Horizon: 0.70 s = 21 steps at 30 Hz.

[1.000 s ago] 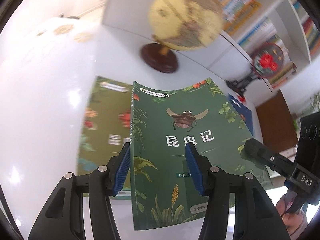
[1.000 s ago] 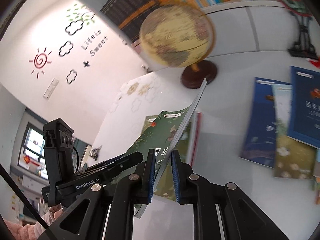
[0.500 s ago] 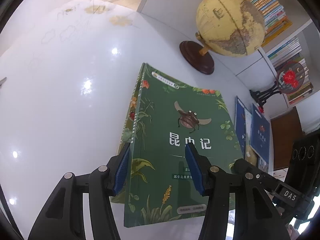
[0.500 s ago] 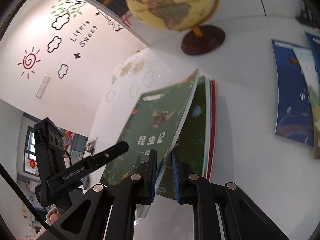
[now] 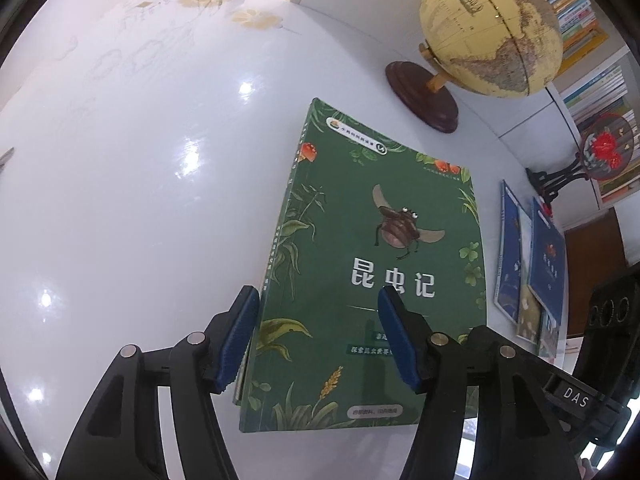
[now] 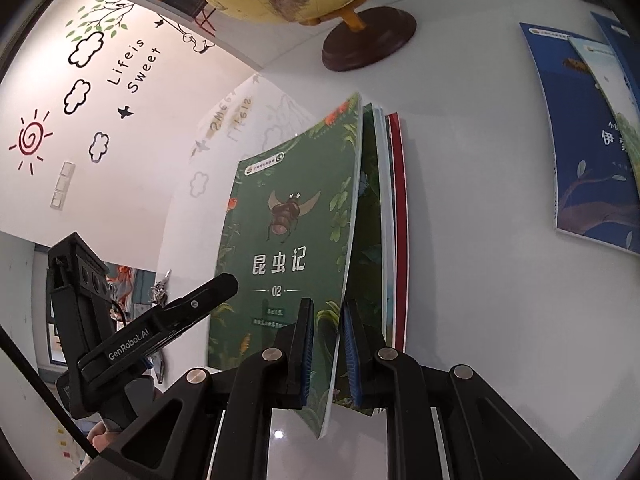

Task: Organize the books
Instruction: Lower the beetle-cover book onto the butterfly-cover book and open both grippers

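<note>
The green book [image 5: 372, 280] with the beetle on its cover lies over a stack of other books [image 6: 386, 224] on the white surface [image 5: 140, 200]. Its long axis runs away from both cameras toward the globe [image 5: 490, 28], spine on the left, page edge on the right. That right edge is what the next move seems to turn on. The right hand-held gripper [image 6: 326, 356] pinches it near the lower corner, jaws pressed close on the cover and pages, so the book sits tilted with this side raised off the stack. It is plainly the nearer of the two, since it already has the book.

The left hand-held gripper [image 5: 316, 344] hovers over the near left part of the cover. Its jaws are opening, one pad beyond the spine and one above the title, and neither presses the book.

The left wrist view shows the cover almost flat and hides the tilt. It also gives the spine side, and a few blue books [image 5: 532, 268] lying well apart on the right. The right wrist view alone shows the gap under the raised edge and the layered books beneath, the lowest one red-edged. My guess is that the book needs lowering square onto the stack before release.
</note>
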Tool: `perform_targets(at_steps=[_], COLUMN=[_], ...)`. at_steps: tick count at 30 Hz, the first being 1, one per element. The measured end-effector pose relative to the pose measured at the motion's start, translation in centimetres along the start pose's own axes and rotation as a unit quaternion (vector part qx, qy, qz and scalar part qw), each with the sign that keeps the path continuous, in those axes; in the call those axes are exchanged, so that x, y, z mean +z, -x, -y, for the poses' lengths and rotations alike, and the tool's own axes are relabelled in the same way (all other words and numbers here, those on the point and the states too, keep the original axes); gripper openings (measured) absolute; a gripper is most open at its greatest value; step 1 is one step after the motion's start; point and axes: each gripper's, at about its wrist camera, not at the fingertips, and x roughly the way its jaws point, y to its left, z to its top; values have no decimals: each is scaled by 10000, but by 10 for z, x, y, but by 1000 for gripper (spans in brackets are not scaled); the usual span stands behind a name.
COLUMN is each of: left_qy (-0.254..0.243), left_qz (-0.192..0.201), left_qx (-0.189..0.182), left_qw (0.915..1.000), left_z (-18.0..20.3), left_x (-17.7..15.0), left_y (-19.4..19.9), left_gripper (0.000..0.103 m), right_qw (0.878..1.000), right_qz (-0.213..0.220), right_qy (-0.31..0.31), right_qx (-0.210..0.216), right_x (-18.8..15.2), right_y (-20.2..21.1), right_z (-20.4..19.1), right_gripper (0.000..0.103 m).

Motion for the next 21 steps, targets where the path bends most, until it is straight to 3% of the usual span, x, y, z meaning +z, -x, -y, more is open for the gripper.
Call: perform_targets(at_steps=[5, 7, 11, 16, 21], left_qy=[-33, -103, -193, -209, -333], left_qz=[-1, 3, 2, -51, -27], left_qx=[13, 53, 183, 235, 337], left_qw=[10000, 9999, 9996, 9995, 9989], left_z=[-1, 1, 6, 8, 18], left_x=[1, 2, 0, -5, -11], left_y=[0, 0, 1, 2, 6], left_gripper=[63, 63, 64, 65, 72], right_qw=[9999, 9997, 9995, 9987, 9980], right_qz=[-35, -95, -124, -177, -109], right_qy=[-72, -137, -150, -165, -398], right_qx=[-99, -170, -247, -441, -477], right_x=[0, 0, -1, -4, -12], right_y=[-1, -3, -2, 2, 17], right_z=[3, 5, 5, 12, 32], right_gripper=[15, 20, 56, 57, 57])
